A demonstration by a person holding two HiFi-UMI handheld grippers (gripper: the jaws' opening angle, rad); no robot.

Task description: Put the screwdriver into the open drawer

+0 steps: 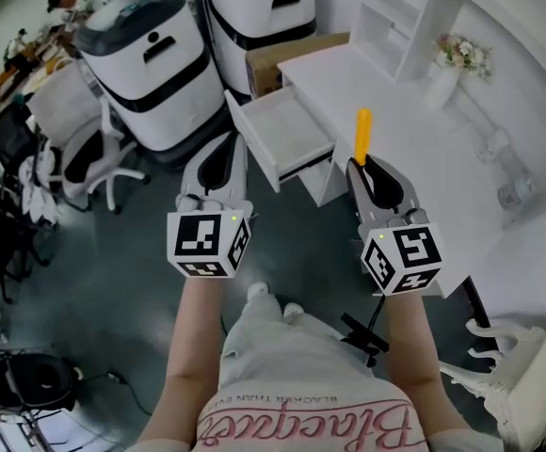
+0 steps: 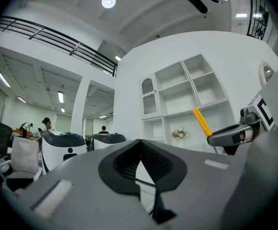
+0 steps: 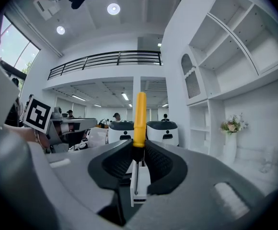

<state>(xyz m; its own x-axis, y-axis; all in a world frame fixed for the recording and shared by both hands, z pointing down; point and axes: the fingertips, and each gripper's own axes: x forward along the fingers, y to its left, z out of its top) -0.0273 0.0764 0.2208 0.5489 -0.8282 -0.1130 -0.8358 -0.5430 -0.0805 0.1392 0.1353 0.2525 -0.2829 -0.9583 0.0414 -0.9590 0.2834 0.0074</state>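
A screwdriver with a yellow handle (image 1: 362,132) stands upright in my right gripper (image 1: 361,165), which is shut on it near the handle's dark base. In the right gripper view the handle (image 3: 140,119) rises above the jaws and the metal shaft runs down between them. The open white drawer (image 1: 287,135) juts from the desk (image 1: 424,158) just left of and beyond that gripper. It also shows below the jaws as a white drawer (image 3: 141,181). My left gripper (image 1: 224,151) is shut and empty, in front of the drawer's left corner. From the left gripper (image 2: 140,143) the screwdriver (image 2: 202,122) shows at right.
Two white-and-grey machines (image 1: 151,59) (image 1: 259,12) stand behind the drawer, with a cardboard box (image 1: 278,59) beside them. An office chair (image 1: 94,158) is at the left. On the desk are a vase of flowers (image 1: 452,64) and a shelf unit (image 1: 395,17). A white ornate chair (image 1: 518,365) stands at lower right.
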